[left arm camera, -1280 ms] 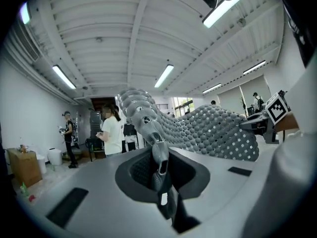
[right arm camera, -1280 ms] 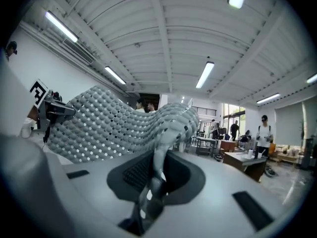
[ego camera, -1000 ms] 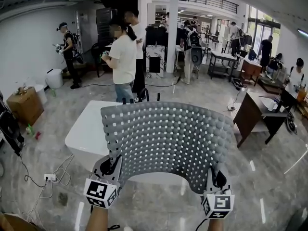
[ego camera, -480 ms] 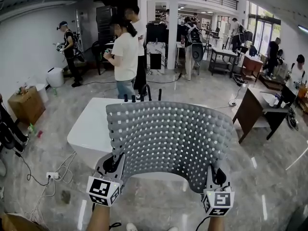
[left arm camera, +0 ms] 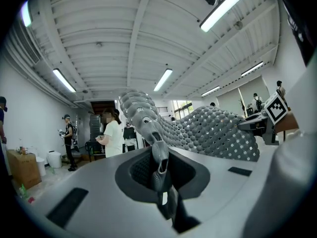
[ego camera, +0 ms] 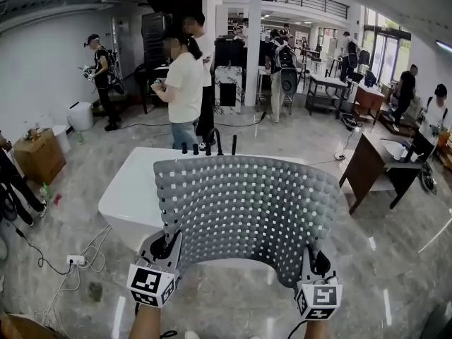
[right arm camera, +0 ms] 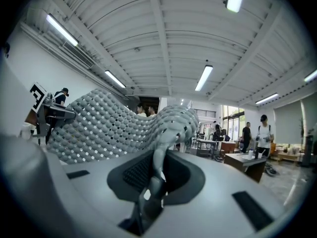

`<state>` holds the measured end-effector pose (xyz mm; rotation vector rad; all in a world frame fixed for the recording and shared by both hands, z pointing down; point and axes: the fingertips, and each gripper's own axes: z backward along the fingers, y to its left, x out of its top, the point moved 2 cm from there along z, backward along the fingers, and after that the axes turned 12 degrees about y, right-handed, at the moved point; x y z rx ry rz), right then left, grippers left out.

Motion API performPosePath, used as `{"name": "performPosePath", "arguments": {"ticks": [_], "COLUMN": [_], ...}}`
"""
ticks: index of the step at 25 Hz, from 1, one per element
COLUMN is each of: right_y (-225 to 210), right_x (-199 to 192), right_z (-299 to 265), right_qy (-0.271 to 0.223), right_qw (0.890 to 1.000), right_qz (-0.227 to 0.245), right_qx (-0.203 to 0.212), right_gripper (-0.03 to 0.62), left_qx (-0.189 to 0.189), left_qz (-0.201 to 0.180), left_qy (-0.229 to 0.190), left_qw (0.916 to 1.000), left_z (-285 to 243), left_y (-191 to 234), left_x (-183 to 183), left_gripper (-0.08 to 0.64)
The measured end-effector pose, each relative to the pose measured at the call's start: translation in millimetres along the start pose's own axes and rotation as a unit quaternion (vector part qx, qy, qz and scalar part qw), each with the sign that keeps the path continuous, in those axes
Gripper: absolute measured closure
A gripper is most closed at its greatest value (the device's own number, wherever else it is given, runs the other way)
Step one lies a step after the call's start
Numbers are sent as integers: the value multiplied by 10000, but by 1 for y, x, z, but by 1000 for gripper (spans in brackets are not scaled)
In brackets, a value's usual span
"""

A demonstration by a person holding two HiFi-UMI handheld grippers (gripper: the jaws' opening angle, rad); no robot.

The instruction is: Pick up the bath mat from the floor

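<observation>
Bath mat (ego camera: 251, 214) hangs spread widthwise between both hands, left gripper (ego camera: 167, 246) and right gripper (ego camera: 316, 261) each clamped on a lower corner, clear of the floor (ego camera: 233, 306).

No words, numbers or brand names are showing legibly anywhere; the left cube (ego camera: 150, 285) and right cube (ego camera: 319, 301) are displaying only black-and-white square marker patterns.
</observation>
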<state>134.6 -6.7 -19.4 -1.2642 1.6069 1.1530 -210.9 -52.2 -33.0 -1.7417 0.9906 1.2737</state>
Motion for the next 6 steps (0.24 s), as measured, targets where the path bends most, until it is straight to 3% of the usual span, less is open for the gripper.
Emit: {"name": "performPosePath", "arguments": {"ticks": [6], "right_y": [9], "right_x": [2], "right_z": [-4], "right_qy": [64], "right_qw": [10000], "right_qz": [-5], "right_qx": [-8], "right_gripper": [526], "left_qx": [-53], "left_qz": [-1], "left_qy": [2], "left_qw": [10000], "left_z": [-1], "left_y": [9], "left_x": [-1], "left_gripper": [522]}}
